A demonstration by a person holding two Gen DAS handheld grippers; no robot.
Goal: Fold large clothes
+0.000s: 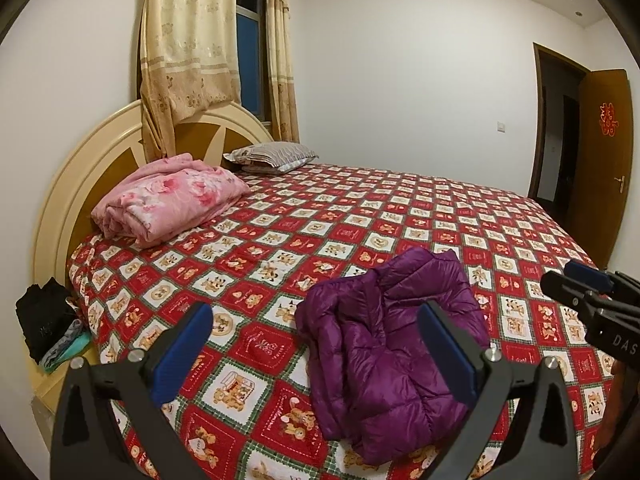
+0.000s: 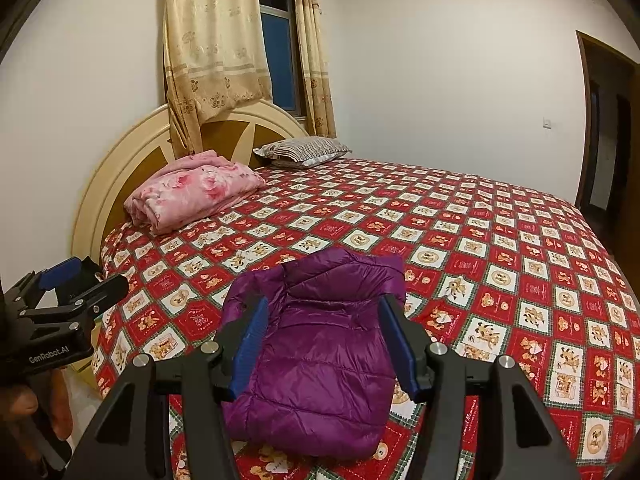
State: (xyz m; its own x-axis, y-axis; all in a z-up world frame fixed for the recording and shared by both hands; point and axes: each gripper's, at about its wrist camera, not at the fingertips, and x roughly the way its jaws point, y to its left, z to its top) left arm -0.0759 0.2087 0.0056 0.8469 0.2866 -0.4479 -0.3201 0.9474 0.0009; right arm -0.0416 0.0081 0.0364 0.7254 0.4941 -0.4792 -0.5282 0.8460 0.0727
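A purple quilted down jacket (image 1: pixel 384 356) lies in a folded bundle on the red patterned bedspread (image 1: pixel 280 240), near the front edge of the bed; it also shows in the right wrist view (image 2: pixel 320 364). My left gripper (image 1: pixel 316 316) is open and empty, held above the bed to the left of the jacket. My right gripper (image 2: pixel 322 310) is open and empty, held over the jacket with its fingers either side of it. The right gripper also shows at the right edge of the left wrist view (image 1: pixel 576 280), and the left gripper at the left edge of the right wrist view (image 2: pixel 80 276).
A folded pink floral blanket (image 1: pixel 168 200) and a striped pillow (image 1: pixel 272 156) lie by the round wooden headboard (image 1: pixel 80 184). Dark and teal clothes (image 1: pixel 52 328) sit on a low stand left of the bed. An open brown door (image 1: pixel 604 160) is at the right.
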